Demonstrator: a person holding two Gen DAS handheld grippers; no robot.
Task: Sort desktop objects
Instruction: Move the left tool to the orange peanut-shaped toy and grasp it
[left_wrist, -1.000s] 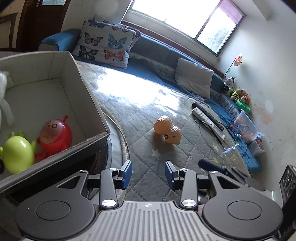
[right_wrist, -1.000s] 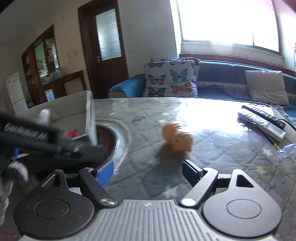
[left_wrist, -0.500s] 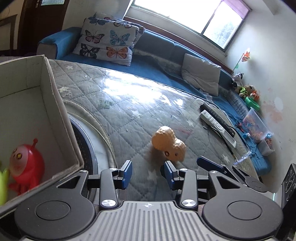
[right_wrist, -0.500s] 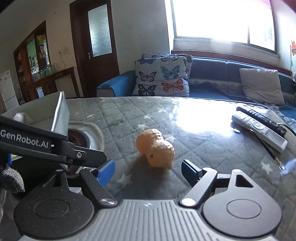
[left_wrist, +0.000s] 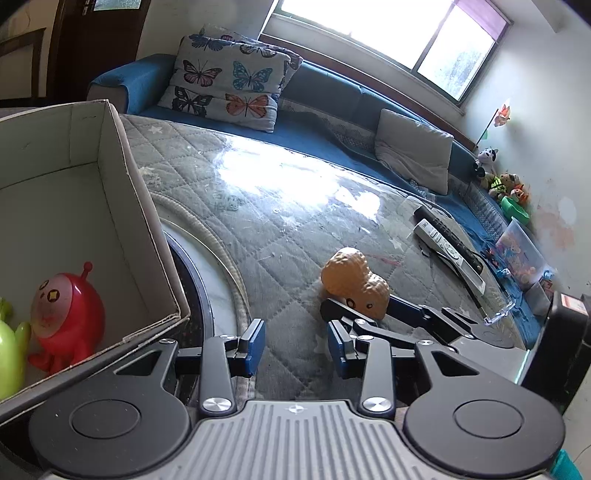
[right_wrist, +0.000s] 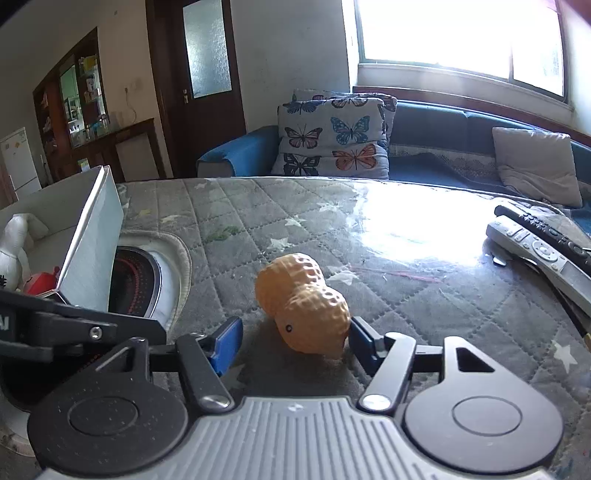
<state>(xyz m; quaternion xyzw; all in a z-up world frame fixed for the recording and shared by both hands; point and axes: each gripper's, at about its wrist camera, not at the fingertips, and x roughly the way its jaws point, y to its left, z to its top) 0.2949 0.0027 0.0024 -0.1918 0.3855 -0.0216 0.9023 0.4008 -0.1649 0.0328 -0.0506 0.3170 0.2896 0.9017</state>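
An orange peanut-shaped toy (right_wrist: 303, 301) lies on the grey quilted table cover; it also shows in the left wrist view (left_wrist: 354, 282). My right gripper (right_wrist: 295, 341) is open, its fingers on either side of the toy's near end, the right pad close to it. In the left wrist view the right gripper's fingers (left_wrist: 406, 310) reach around the toy. My left gripper (left_wrist: 295, 345) is open and empty, over the cover beside a cardboard box (left_wrist: 147, 221). The box holds a red toy (left_wrist: 62, 314) and a green toy (left_wrist: 9, 354).
Two remote controls (right_wrist: 543, 243) lie at the table's right side, also in the left wrist view (left_wrist: 448, 247). A round black stove plate (right_wrist: 136, 280) sits next to the box. A white toy (right_wrist: 13, 247) is in the box. A sofa with cushions stands behind.
My right gripper has moved forward so its fingers now flank the peanut toy. My left gripper has shifted slightly; the box shows more in its view.
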